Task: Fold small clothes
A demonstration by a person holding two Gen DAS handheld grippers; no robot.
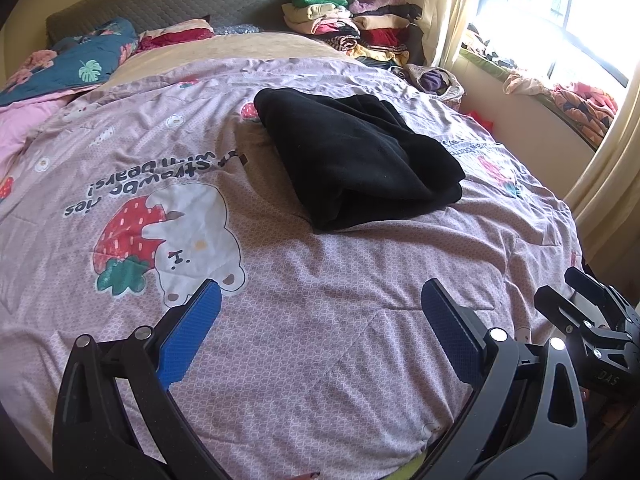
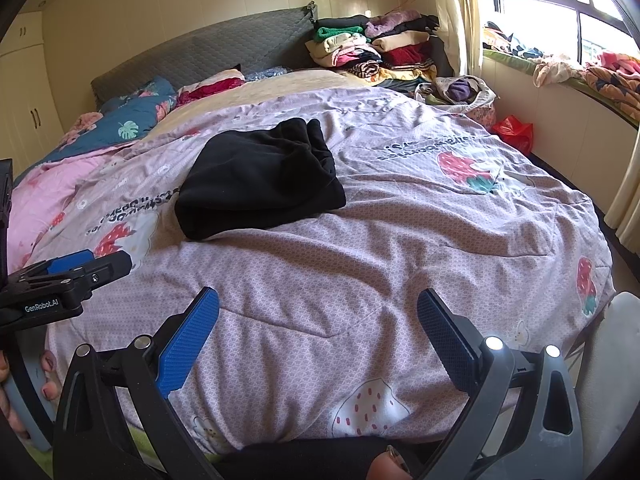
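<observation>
Folding looks finished on the black garment (image 1: 356, 160), a compact bundle at frame centre on the pink quilt (image 1: 320, 300); left gripper (image 1: 320, 320) and right gripper (image 2: 318, 320) hang wide, empty, near the bottom edge

Pink strawberry quilt (image 1: 320, 280) (bear prints), grey headboard (image 1: 168, 0), window (image 2: 560, 0).

A wide bed (image 2: 400, 240) fills the room, spread with a mauve patterned quilt printed with strawberries and white bears (image 1: 280, 300). A folded black fleece garment (image 1: 360, 160) lies near its middle. At eleven o'clock a dark blue floral blanket (image 1: 88, 64) bunches up; at one o'clock, by the grey quilted headboard (image 2: 208, 48), sits a pile of folded clothes (image 2: 372, 52).
</observation>
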